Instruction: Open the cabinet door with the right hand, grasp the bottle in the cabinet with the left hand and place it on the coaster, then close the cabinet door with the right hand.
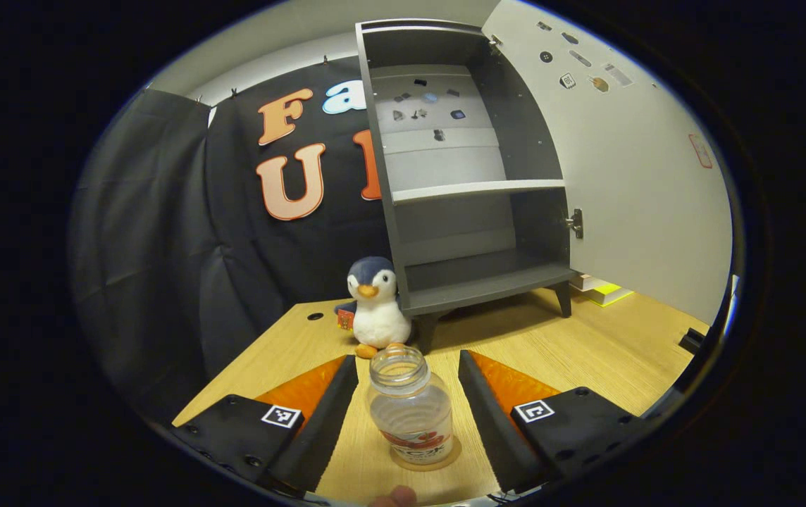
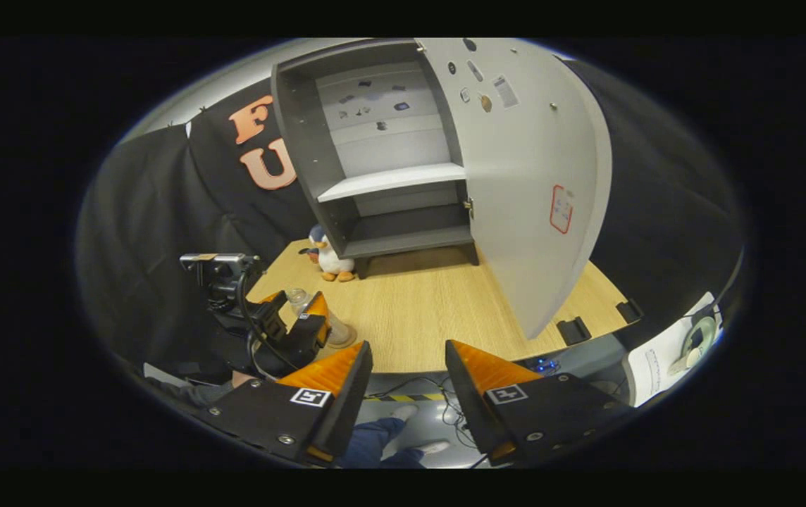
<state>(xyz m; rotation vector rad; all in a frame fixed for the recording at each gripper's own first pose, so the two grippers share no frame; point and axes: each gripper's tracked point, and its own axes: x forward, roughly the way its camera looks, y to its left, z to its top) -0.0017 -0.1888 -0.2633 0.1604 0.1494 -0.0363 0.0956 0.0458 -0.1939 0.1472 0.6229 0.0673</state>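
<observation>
the bottle [image 1: 411, 415] stands on the coaster [image 1: 445, 459] at the near edge of the surface [image 1: 586, 345], between the spread left tongs [image 1: 408, 394], untouched. right tongs [image 2: 408, 366] spread too, empty. the cabinet door [image 2: 530, 176] hangs wide open; a careless withdrawal could tip the bottle.

Two grippers are working here: the left gripper [image 1: 408, 394] and the right gripper [image 2: 408, 380]. One bottle [image 1: 411, 415] is standing on one coaster [image 1: 445, 461] between the left gripper's fingers, while ahead of it one plush penguin [image 1: 375, 306] and one cabinet [image 1: 459, 183] with one door [image 1: 628, 162] are sitting on one table [image 1: 586, 352].
</observation>
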